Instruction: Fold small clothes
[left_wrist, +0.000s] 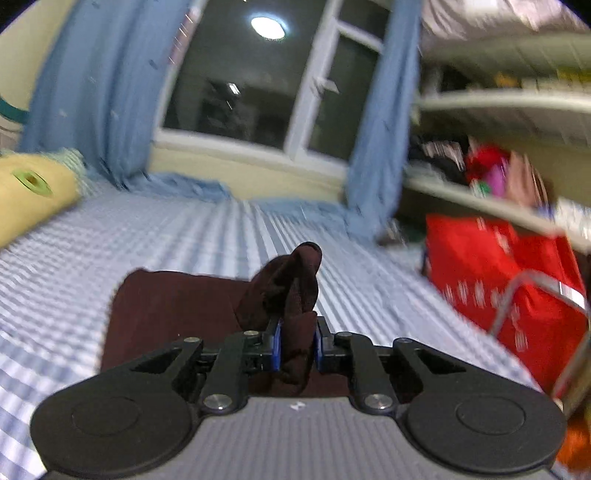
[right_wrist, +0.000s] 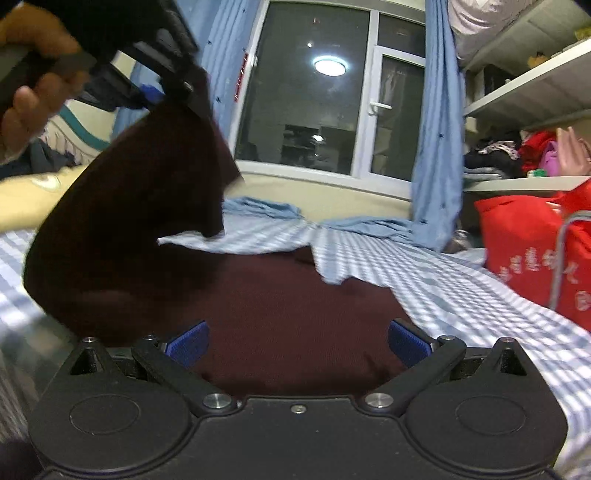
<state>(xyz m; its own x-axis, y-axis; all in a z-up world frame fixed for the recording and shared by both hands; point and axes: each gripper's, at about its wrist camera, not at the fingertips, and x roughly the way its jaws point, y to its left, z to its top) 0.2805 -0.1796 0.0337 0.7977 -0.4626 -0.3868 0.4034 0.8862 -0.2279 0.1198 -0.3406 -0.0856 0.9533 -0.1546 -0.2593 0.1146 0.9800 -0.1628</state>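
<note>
A dark maroon garment lies on the blue-and-white checked bed sheet. My left gripper is shut on a bunched edge of the garment and lifts it. In the right wrist view the left gripper shows at the upper left, holding that part of the cloth raised and curled over the rest. My right gripper is open and empty, low over the flat part of the garment, one blue pad on each side.
A yellow pillow lies at the left of the bed. A red bag and a metal frame stand at the right edge below cluttered shelves. Blue curtains and a window are at the far end.
</note>
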